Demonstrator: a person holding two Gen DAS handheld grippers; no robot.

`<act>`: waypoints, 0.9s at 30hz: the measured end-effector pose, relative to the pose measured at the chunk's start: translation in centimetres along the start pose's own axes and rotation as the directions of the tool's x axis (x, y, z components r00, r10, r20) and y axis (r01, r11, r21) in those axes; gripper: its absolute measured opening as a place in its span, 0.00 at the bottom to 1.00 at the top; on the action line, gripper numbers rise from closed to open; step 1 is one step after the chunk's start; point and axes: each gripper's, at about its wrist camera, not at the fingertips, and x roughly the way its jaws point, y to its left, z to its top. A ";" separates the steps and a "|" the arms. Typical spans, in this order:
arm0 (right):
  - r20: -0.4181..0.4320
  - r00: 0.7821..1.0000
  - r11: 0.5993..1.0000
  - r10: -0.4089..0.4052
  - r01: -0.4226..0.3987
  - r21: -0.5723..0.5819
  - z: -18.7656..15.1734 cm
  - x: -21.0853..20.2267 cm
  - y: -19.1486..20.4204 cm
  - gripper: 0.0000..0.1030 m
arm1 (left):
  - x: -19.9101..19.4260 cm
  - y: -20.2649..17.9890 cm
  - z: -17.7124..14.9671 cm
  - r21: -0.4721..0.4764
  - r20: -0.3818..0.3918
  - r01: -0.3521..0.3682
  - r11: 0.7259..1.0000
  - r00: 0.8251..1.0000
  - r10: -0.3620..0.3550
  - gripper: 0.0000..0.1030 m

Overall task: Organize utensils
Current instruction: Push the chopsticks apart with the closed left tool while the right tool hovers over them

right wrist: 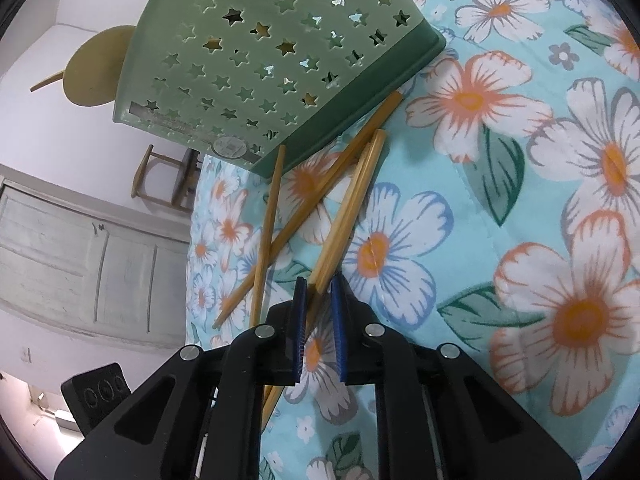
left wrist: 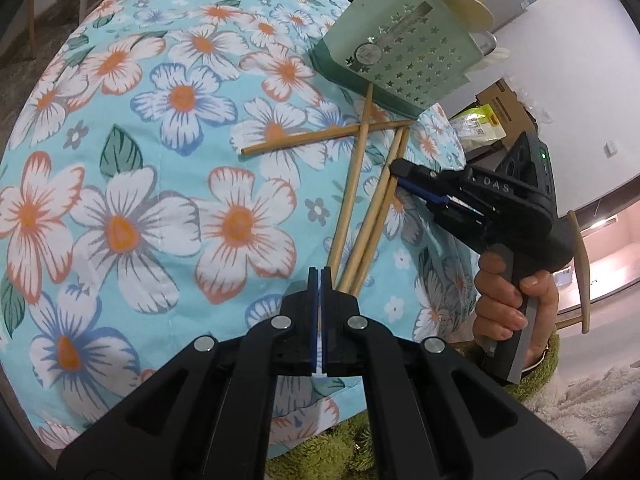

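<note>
Straddling chopsticks (right wrist: 352, 200) — right gripper (right wrist: 320, 292); left gripper (left wrist: 320, 276) pressed together.

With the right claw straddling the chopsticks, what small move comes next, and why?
Probably close the right claw: its jaws stand open around the paired chopsticks on the floral cloth, nothing gripped yet, and the green star-holed holder waits just beyond.

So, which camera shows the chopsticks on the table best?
The left wrist view: all four chopsticks lie in full view beside the green holder. In the right wrist view, the right gripper hides their near ends.
</note>
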 end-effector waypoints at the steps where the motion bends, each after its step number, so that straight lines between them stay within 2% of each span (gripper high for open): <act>1: -0.003 1.000 1.000 -0.001 0.001 -0.001 0.0 -0.1 -0.1 0.12 | 0.0 0.0 0.0 -0.002 0.002 -0.001 1.000 1.000 0.001 0.00; 5: -0.022 1.000 1.000 -0.007 0.006 -0.012 0.0 -0.6 -0.4 0.12 | 0.1 0.3 0.3 -0.011 0.004 -0.005 1.000 1.000 0.005 0.00; 9: -0.010 0.997 0.995 -0.078 0.077 -0.063 0.2 -1.4 -0.3 0.12 | 0.0 0.3 0.5 -0.005 0.011 -0.010 1.000 1.000 0.010 0.00; 14: 0.029 0.981 0.969 -0.192 0.194 -0.155 0.6 -1.9 0.4 0.12 | -0.1 -0.3 1.4 0.046 0.030 -0.037 0.998 0.999 0.036 0.11; 18: 0.045 0.973 0.953 -0.225 0.229 -0.198 0.4 -1.7 0.7 0.12 | 0.9 -1.3 2.8 0.111 0.038 -0.073 0.991 0.997 0.069 0.16; 21: 0.055 0.969 0.944 -0.240 0.246 -0.221 0.3 -1.3 1.1 0.12 | 1.9 -2.4 3.8 0.159 0.040 -0.094 0.983 0.995 0.089 0.16; 27: 0.050 0.972 0.948 -0.230 0.235 -0.216 0.2 -1.1 1.0 0.12 | 4.2 -4.2 5.0 0.262 0.049 -0.201 0.944 0.980 0.195 0.16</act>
